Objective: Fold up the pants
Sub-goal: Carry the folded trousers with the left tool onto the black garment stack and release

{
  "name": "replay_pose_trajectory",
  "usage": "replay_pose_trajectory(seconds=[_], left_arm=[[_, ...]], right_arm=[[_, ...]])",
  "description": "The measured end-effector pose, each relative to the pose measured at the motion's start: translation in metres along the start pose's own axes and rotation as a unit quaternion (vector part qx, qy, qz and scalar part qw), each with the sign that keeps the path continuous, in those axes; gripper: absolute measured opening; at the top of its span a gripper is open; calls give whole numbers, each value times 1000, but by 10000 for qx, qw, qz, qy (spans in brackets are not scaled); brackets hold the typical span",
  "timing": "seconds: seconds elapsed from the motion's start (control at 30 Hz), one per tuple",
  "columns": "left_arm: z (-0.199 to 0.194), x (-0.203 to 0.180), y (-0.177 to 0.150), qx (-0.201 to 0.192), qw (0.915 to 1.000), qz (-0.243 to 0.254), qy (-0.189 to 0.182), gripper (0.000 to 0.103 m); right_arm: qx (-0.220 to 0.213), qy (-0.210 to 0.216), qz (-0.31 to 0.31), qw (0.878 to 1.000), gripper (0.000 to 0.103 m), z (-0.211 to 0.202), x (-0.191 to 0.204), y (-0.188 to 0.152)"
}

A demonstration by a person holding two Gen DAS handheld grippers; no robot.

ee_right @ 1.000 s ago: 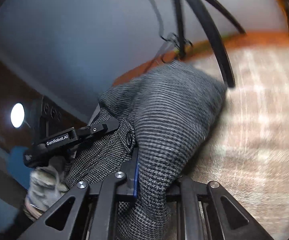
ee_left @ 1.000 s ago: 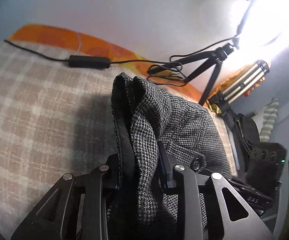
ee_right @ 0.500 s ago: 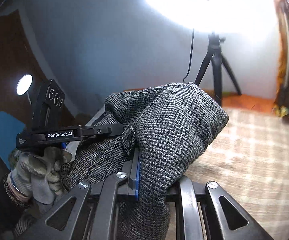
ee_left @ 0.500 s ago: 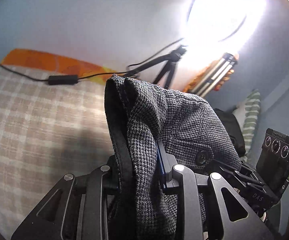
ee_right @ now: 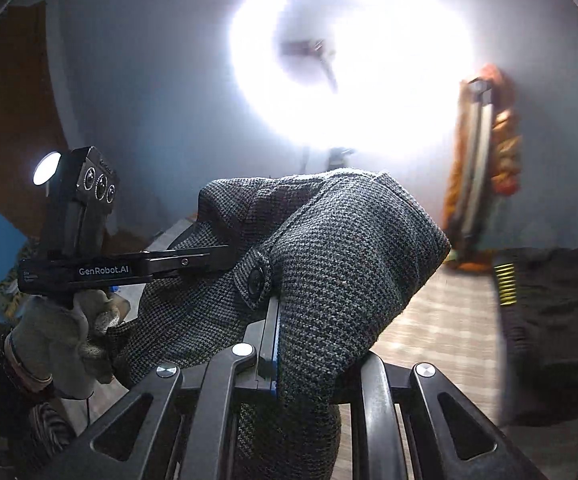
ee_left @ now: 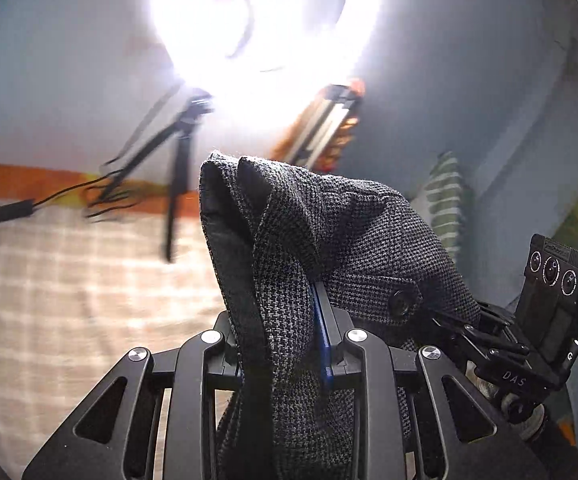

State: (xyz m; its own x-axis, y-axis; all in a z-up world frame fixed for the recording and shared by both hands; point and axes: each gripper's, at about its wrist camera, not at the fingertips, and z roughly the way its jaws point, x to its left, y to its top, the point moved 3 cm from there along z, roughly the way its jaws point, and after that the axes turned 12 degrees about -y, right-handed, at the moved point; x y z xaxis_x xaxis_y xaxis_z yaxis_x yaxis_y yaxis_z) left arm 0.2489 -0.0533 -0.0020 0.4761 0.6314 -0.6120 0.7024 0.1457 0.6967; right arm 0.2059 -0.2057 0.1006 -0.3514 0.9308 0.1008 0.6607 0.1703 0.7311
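Note:
Dark grey houndstooth pants (ee_left: 341, 240) hang in the air between my two grippers, bunched at the waistband, with a black button (ee_left: 400, 303) showing. My left gripper (ee_left: 285, 344) is shut on one end of the waistband, the cloth draped over its fingers. In the right wrist view the same pants (ee_right: 349, 248) are pinched by my right gripper (ee_right: 305, 344), also shut, cloth spilling down between the fingers. The left gripper (ee_right: 193, 260) shows at the left there, held by a gloved hand (ee_right: 61, 336). The right gripper's body (ee_left: 529, 344) sits at the right edge of the left wrist view.
A checked beige bed cover (ee_left: 69, 288) lies below. A bright ring light (ee_left: 257, 32) on a tripod (ee_left: 177, 176) stands at the far edge, its cable and black adapter (ee_left: 13, 212) trailing left. A dark garment (ee_right: 557, 332) lies at right, a striped cloth (ee_left: 445, 196) behind.
Both grippers have risen with the pants still gripped. The cloth has come up off the bed cover, and the views tilted up so the ring light fills the top.

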Motion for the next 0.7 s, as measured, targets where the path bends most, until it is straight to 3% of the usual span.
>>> replay_pose_trajectory(seconds=[0.3,0.7], left_arm=[[76,-74,9,54,9981,376,-476,24],[186,-154,43,78,9942,749,-768,24]], right_arm=[[-70,-812,-93,9966,11,-54,-100,0],[-168,-1732,-576,9830,11,-80,-217,32]])
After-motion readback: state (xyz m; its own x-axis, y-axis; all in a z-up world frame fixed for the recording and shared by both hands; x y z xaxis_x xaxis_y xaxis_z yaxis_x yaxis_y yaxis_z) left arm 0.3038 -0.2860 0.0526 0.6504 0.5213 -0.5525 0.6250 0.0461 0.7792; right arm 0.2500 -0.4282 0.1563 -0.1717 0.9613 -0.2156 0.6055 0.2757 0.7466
